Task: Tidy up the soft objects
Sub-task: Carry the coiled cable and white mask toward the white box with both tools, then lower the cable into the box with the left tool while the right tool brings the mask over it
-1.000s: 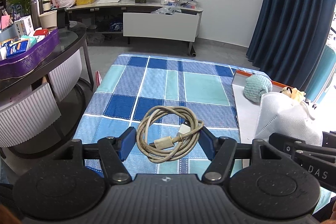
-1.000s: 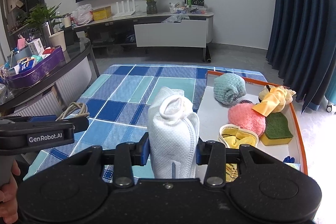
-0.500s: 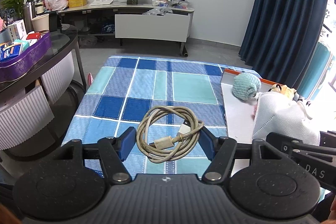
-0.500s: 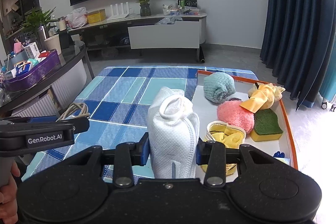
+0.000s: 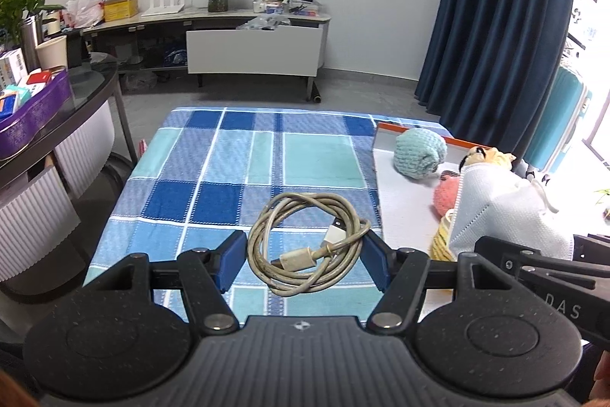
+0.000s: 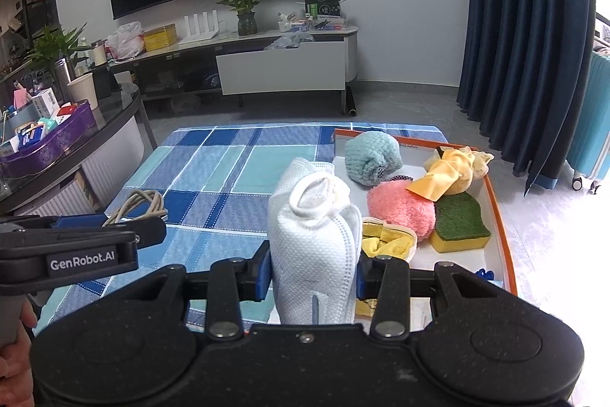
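Observation:
My left gripper [image 5: 303,254] is shut on a coiled beige cable [image 5: 335,235], its blue pads pressing the coil from both sides above the blue checked tablecloth [image 5: 244,155]. My right gripper [image 6: 313,269] is shut on a folded white face mask [image 6: 312,216], which stands upright between its pads at the tray's left edge. The orange-rimmed white tray [image 6: 499,212] holds a teal knit ball [image 6: 371,157], a pink fluffy ball [image 6: 400,208], a yellow cloth [image 6: 453,170], a green-and-yellow sponge [image 6: 461,224] and a yellow pouch [image 6: 385,239]. The mask [image 5: 507,216] also shows in the left wrist view.
A dark glass side table [image 6: 114,124] with a purple tray [image 6: 57,136] of boxes stands left of the table. A TV cabinet [image 6: 282,67] runs along the back wall. Blue curtains [image 6: 526,44] and a teal suitcase [image 6: 591,124] are to the right.
Both grippers have drifted to the right, so the table and tray sit further left in each view. Both grips look the same as before.

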Motion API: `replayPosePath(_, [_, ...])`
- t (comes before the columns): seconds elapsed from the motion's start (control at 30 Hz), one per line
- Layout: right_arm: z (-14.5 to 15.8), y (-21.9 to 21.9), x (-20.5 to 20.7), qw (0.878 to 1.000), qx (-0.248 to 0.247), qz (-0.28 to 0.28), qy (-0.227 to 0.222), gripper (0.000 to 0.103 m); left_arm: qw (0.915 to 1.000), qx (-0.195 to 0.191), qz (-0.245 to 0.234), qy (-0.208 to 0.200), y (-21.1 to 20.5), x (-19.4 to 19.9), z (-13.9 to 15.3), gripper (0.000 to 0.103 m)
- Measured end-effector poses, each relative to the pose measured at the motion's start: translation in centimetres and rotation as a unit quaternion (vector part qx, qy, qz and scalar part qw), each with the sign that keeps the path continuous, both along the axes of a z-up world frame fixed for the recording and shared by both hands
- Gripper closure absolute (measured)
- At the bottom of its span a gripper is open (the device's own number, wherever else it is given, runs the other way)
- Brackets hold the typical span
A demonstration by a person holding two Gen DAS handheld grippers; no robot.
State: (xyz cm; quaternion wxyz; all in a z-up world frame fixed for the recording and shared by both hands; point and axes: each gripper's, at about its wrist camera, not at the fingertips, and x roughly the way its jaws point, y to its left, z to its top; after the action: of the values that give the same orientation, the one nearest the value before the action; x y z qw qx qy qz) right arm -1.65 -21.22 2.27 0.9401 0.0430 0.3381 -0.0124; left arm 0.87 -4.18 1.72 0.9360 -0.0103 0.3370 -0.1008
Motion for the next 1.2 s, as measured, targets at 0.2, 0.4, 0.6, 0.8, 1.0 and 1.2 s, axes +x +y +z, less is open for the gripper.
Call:
replayPosePath(0.2, [0.1,-1.1,-0.4,1.000,0.001,-0.014,-0.001,0.055,0.9998,0.000,-0.019,-0.001,-1.4,0.1,0.2,0.037])
replayPosePath(0.4, [0.2,-2.4,-0.8,1.000,-0.001,-0.031,0.000,0.055,0.9992,-0.001,-0.040,-0.002,-2.9,0.4,0.3,0.037])
replayPosePath(0.6, [0.0,-4.3,-1.3,0.998,-0.004,-0.057,0.001,0.055,0.9978,0.000,-0.066,-0.002,-4.9,0.6,0.2,0.037])
replayPosePath(0.8, [0.0,-6.2,-1.6,0.997,-0.004,-0.080,0.001,0.054,0.9958,0.001,-0.092,0.000,-6.8,0.7,0.0,0.037])
replayPosePath(1.0, [0.0,-7.5,-1.5,0.996,-0.004,-0.095,0.000,0.054,0.9938,0.001,-0.111,-0.001,-8.3,1.2,0.1,0.037])
replayPosePath(1.2, [0.1,-8.8,-1.1,0.994,-0.010,-0.107,-0.001,0.054,0.9918,0.000,-0.128,-0.003,-9.6,1.7,0.3,0.037])
